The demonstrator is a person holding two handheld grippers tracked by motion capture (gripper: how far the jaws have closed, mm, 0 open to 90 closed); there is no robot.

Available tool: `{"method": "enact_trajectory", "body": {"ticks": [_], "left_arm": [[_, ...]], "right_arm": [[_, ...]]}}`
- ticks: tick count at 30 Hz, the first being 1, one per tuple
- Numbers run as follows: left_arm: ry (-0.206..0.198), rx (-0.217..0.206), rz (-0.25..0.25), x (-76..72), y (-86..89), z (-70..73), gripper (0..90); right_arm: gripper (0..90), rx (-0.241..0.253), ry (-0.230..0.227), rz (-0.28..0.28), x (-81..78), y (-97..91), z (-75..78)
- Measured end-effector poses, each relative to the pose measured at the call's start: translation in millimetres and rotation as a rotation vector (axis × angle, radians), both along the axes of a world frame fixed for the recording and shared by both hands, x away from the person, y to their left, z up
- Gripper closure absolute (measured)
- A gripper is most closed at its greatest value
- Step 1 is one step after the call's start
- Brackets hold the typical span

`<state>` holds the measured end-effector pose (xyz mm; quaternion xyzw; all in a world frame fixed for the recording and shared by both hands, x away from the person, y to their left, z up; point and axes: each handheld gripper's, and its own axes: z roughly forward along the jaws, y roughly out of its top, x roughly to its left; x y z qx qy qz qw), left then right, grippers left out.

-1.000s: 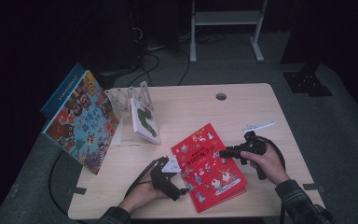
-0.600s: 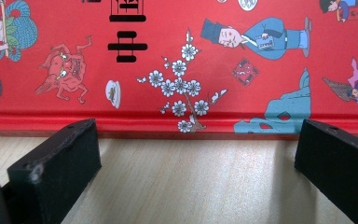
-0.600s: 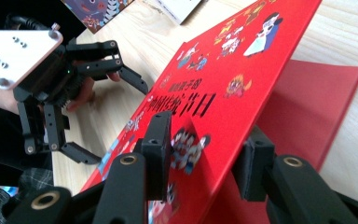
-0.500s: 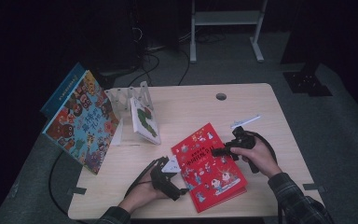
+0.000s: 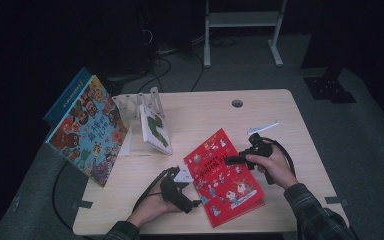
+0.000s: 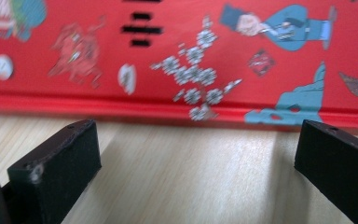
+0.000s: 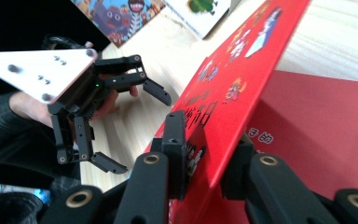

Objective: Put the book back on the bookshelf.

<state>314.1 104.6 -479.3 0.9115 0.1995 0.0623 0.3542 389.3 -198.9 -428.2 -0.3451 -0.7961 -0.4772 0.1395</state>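
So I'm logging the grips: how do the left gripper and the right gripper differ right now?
The right gripper is shut on the red book's front cover, lifting it off the page beneath; the left gripper stands open, gripping nothing. The right gripper's jaws have just been closing on that cover; the left gripper's jaws face the book's spine edge above bare table. Both are black and hand-held.

left gripper (image 7: 133, 126): black linkage arms, brass-ringed pivots, small green light, pale three-cornered plate with dark screws
right gripper (image 7: 205, 168): black jaws, brass-ringed pivot screws
cables: black, trailing from each gripper
sleeves (image 5: 320, 217): dark plaid
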Motion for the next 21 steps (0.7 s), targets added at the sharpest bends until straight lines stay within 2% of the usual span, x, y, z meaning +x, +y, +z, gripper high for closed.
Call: {"method": "enact_trajectory", "body": {"ticks": [4, 7, 8, 9, 11, 12, 13, 18, 21], "left_arm": [[0.063, -0.058, 0.036, 5.8, 6.5, 1.5, 0.0], [0.063, -0.084, 0.048, 9.2, 9.3, 3.3, 0.0], [0.058, -0.111, 0.054, 10.8, 10.0, 6.2, 0.0], [0.058, -0.111, 0.054, 10.8, 10.0, 6.2, 0.0], [0.056, -0.154, 0.061, 13.7, 11.7, 11.1, 0.0], [0.048, -0.199, 0.072, 16.1, 14.4, 16.1, 0.0], [0.046, -0.22, 0.078, 17.4, 15.5, 17.7, 0.0], [0.061, -0.295, 0.102, 30.3, 17.0, 25.2, 0.0], [0.076, -0.346, 0.115, 35.7, 16.6, 24.7, 0.0]], "right_arm": [[76.5, 0.02, -0.023, -0.03, -3.2, -3.4, 4.9], [77.6, 0.037, -0.054, -0.051, -7.5, -5.7, 11.9], [78.0, 0.05, -0.068, -0.056, -9.0, -6.5, 14.6], [78.0, 0.05, -0.068, -0.056, -9.0, -6.5, 14.6], [78.8, 0.065, -0.1, -0.066, -12.5, -7.9, 22.0], [79.2, 0.07, -0.118, -0.075, -14.8, -8.8, 26.4], [79.4, 0.074, -0.126, -0.078, -15.7, -9.2, 28.0], [80.5, 0.095, -0.156, -0.079, -21.2, -9.9, 36.4], [80.7, 0.099, -0.168, -0.076, -23.0, -9.1, 39.5]]}}
